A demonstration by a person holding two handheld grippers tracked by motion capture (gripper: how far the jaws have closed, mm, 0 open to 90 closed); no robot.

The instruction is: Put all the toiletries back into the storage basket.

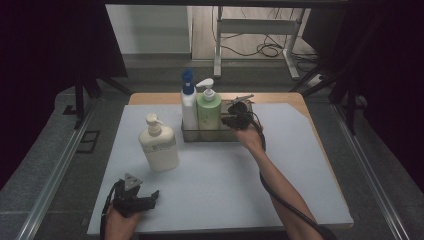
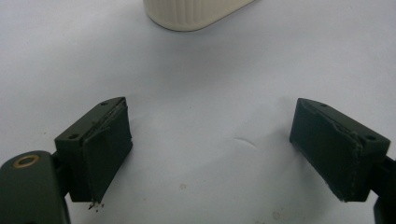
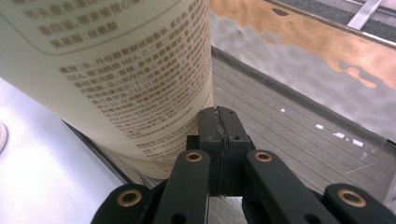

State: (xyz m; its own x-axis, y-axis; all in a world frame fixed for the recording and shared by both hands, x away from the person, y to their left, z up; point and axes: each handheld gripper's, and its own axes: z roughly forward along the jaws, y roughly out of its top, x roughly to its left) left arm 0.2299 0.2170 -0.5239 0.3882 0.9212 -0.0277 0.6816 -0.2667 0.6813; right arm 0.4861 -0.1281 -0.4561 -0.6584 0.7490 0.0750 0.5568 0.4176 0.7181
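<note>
A cream pump bottle (image 1: 159,145) stands alone on the white board (image 1: 220,175); its base (image 2: 196,11) shows at the top of the left gripper view. My left gripper (image 1: 135,197) rests low near the board's front left, jaws wide open (image 2: 210,135) and empty. A clear tray (image 1: 210,134) at the back holds a white bottle with a blue cap (image 1: 188,102) and a green pump bottle (image 1: 209,107). My right gripper (image 1: 235,117) is in the tray's free right part, jaws pressed shut (image 3: 219,116) right beside the green bottle's printed label (image 3: 116,70), with nothing seen between them.
The tray's ridged floor (image 3: 289,121) lies bare to the right of the bottle. The wooden tabletop (image 1: 280,97) shows behind the board. Metal rails (image 1: 55,175) run along both sides, and a frame with cables (image 1: 260,35) stands beyond the table.
</note>
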